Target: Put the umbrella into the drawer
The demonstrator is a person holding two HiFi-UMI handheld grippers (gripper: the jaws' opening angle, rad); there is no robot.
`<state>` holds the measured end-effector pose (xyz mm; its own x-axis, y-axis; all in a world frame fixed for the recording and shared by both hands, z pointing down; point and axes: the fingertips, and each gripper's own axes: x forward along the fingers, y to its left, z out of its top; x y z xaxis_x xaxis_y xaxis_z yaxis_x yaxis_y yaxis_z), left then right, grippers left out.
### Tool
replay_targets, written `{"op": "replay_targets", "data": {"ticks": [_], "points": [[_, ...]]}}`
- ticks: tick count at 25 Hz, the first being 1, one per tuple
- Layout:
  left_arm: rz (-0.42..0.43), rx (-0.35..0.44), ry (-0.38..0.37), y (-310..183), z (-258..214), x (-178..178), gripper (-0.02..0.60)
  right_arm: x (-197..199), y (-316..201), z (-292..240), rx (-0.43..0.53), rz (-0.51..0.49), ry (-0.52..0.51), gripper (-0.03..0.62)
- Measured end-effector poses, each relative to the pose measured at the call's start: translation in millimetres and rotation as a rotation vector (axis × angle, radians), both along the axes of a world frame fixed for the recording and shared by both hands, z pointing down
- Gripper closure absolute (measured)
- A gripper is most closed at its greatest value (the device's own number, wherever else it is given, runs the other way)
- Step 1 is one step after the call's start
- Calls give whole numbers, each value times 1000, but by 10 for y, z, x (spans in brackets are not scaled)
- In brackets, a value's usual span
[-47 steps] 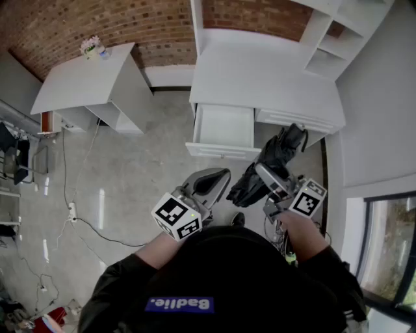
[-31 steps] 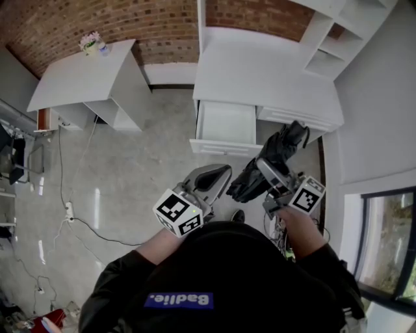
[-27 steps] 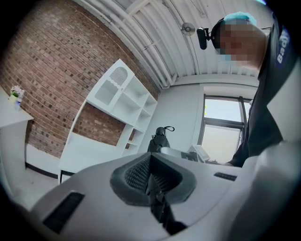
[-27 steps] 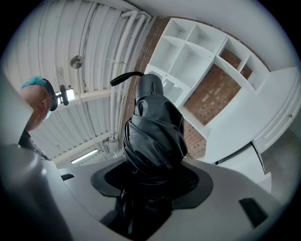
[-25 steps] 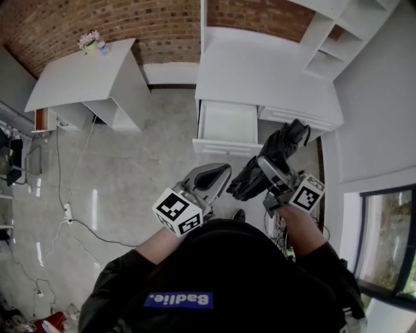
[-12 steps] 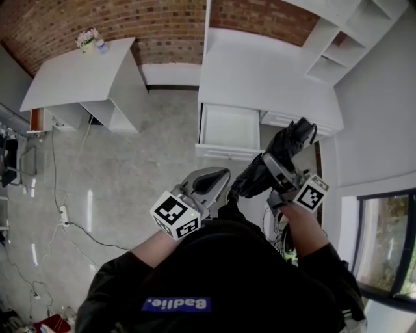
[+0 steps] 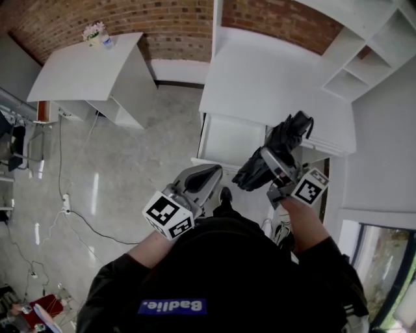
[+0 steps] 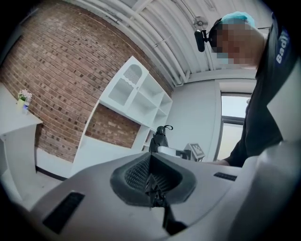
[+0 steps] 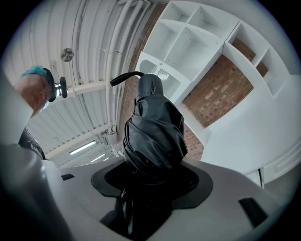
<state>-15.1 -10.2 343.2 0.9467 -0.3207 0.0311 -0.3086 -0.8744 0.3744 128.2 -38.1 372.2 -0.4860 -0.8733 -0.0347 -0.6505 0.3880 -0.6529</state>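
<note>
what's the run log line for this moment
right gripper: shut on umbrella | left gripper: shut, empty | drawer: open, umbrella not yet inside

Sm. flower pot [image 7: 95, 31] on white side table [image 7: 78, 71]; brick wall [image 7: 162, 18].

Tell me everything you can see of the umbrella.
The umbrella is a black, folded compact one, its glossy fabric wrapped in loose folds. A black handle tops the far end, with a thin wrist strap looping off it. The right gripper is shut on its middle, holding it in the air, tilted with the handle end away from the person. In the head view it hangs to the right of the open white drawer, not in it. Nothing else touches it.
</note>
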Motion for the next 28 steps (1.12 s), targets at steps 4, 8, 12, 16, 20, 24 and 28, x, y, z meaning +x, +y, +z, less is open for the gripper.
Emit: {"op": "replay_targets", "data": {"ticks": [4, 8, 12, 16, 20, 24, 28], "points": [[-64, 9, -9, -110, -45, 144, 580, 132, -109, 134, 6, -57, 72, 321], [-143, 3, -24, -369, 2, 328, 580, 312, -431, 442, -10, -129, 144, 321], [-203, -11, -52, -566, 80, 355, 580, 357, -749, 835, -58, -190, 182, 321], [-239, -24, -68, -693, 108, 289, 580, 299, -959, 1162, -83, -249, 274, 321], [-245, -31, -80, -767, 168, 240, 580, 194, -1100, 1547, -126, -299, 363, 321], [-241, -34, -89, -810, 138, 225, 580, 88, -1140, 1872, -168, -358, 444, 321], [-260, -61, -98, -935, 251, 153, 580, -34, -1239, 2288, -219, -415, 504, 321]]}}
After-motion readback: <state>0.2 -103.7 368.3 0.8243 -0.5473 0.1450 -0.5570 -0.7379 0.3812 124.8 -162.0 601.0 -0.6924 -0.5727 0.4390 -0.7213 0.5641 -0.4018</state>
